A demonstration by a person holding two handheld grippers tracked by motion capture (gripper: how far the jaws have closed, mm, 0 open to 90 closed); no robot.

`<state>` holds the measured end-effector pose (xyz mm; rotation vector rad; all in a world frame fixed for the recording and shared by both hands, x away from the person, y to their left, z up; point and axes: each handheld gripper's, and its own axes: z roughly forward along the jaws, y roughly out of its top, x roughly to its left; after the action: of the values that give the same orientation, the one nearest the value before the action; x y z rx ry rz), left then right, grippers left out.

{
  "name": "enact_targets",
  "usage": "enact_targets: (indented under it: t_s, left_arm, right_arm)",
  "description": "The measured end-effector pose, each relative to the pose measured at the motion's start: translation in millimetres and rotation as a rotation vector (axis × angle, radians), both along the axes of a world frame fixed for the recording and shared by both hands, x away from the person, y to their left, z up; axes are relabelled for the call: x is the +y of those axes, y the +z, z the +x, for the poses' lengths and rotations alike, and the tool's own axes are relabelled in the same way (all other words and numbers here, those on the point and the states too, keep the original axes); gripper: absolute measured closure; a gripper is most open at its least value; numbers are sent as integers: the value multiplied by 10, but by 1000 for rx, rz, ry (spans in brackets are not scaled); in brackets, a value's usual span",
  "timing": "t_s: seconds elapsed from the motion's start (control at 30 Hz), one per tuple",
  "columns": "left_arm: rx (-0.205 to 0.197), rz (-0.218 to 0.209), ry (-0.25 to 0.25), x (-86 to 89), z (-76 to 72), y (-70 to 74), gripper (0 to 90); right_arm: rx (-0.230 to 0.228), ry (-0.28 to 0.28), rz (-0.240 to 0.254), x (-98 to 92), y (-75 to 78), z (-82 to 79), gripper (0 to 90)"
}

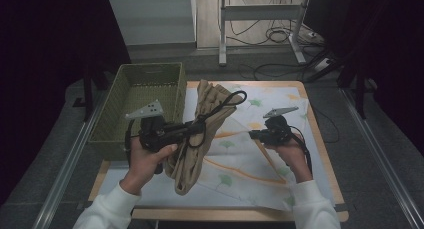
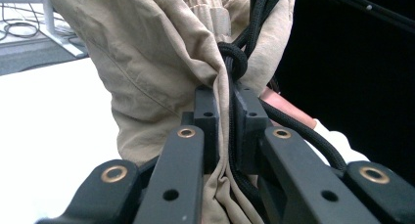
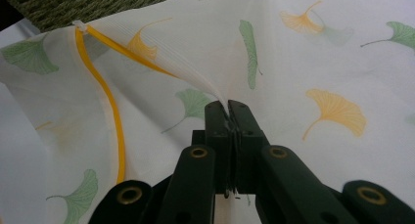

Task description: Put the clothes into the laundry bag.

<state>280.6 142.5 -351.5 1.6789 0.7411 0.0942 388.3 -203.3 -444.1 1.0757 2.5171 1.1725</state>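
1. The left gripper [image 1: 197, 129] was held above the table [image 1: 320, 139], its jaws pointing toward the right.
2. Its jaws were clamped tight on a tan garment [image 1: 200, 139], with a black cord [image 1: 225, 103] pinched between them along with the fabric.
3. In the left gripper view the garment [image 2: 161, 57] bunched just above the closed jaws, and the cord [image 2: 234, 57] formed a knot right beside them.
4. The garment hung from that grip, its lower end drooping toward the near part of the table and its upper end lying by the basket [image 1: 145, 89].
5. The basket, green and woven, sat at the table's far left corner.
6. The right gripper [image 1: 252, 134] was just right of the garment, jaws pointing left.
7. Its jaws were fully closed on a fold of the white cloth [image 1: 260, 159], printed with green and yellow leaves.
8. In the right gripper view the cloth [image 3: 303, 53] rose in a taut ridge to the pinched jaws, with a yellow band [image 3: 110, 111] along its edge.
9. The cloth covered most of the table beneath both grippers.
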Motion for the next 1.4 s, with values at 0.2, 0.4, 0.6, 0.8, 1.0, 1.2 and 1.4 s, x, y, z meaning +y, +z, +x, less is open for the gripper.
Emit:
enact_targets:
  t_s: [0.2,0.4,0.6,0.8,1.0,1.2,1.4]
  left_arm:
    - [7,9,-13,-21,-20,-35,832]
    - [20,26,-22,-29,-33,-73,832]
    - [29,28,-22,-28,-42,-116,832]
    - [47,43,-31,-51,-39,-191,831]
    - [62,60,-43,-74,-51,-254,831]
    - [81,67,-65,-119,-85,-320,831]
    - [92,81,-83,-161,-113,-374,831]
  right_arm:
    - [-2,-4,6,-6,16,-7,863]
    - [-5,-4,8,-14,23,-7,863]
    - [-6,-4,9,-14,25,-7,862]
    - [-5,-4,9,-10,23,-8,863]
    - [-9,-3,10,-15,26,-7,863]
    - [-8,-5,10,-21,26,-5,863]
    - [-9,-8,13,-33,30,-3,863]
